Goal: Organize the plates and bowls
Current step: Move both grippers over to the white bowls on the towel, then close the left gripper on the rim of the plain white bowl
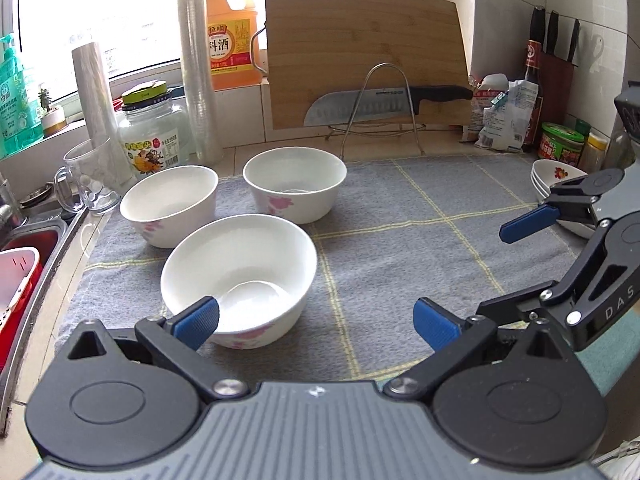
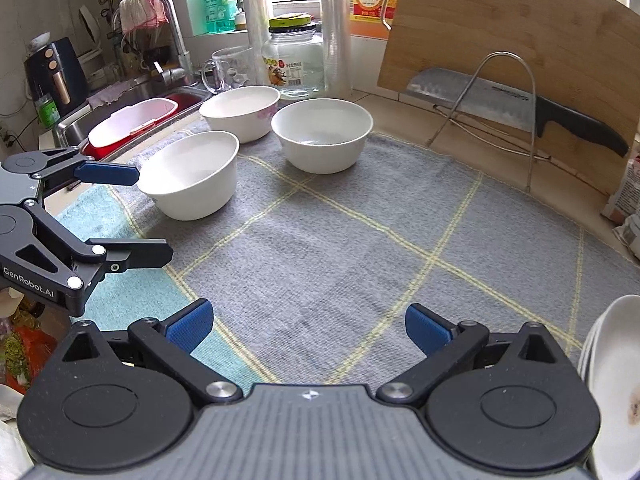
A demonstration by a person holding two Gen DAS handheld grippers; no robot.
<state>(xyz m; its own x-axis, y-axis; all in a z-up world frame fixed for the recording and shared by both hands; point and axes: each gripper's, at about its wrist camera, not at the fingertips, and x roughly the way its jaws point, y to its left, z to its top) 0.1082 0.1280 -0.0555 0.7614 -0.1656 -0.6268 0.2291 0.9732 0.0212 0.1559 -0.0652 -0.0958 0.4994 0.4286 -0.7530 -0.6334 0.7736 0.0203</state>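
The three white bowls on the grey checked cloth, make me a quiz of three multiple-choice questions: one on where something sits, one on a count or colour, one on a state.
1. Where does the steel knife with the black handle rest?
A. in the sink
B. on the wire rack against the wooden cutting board
C. inside a bowl

2. How many white bowls stand apart near the sink on the grey checked cloth?
A. two
B. three
C. five

3. What state is the left claw in?
A. open, holding nothing
B. shut on a bowl
C. shut on the knife

Answers:
1 B, its blade lies across the rack before the board.
2 B: the nearest bowl, the left bowl and the far bowl.
3 A, its blue pads stand wide apart.
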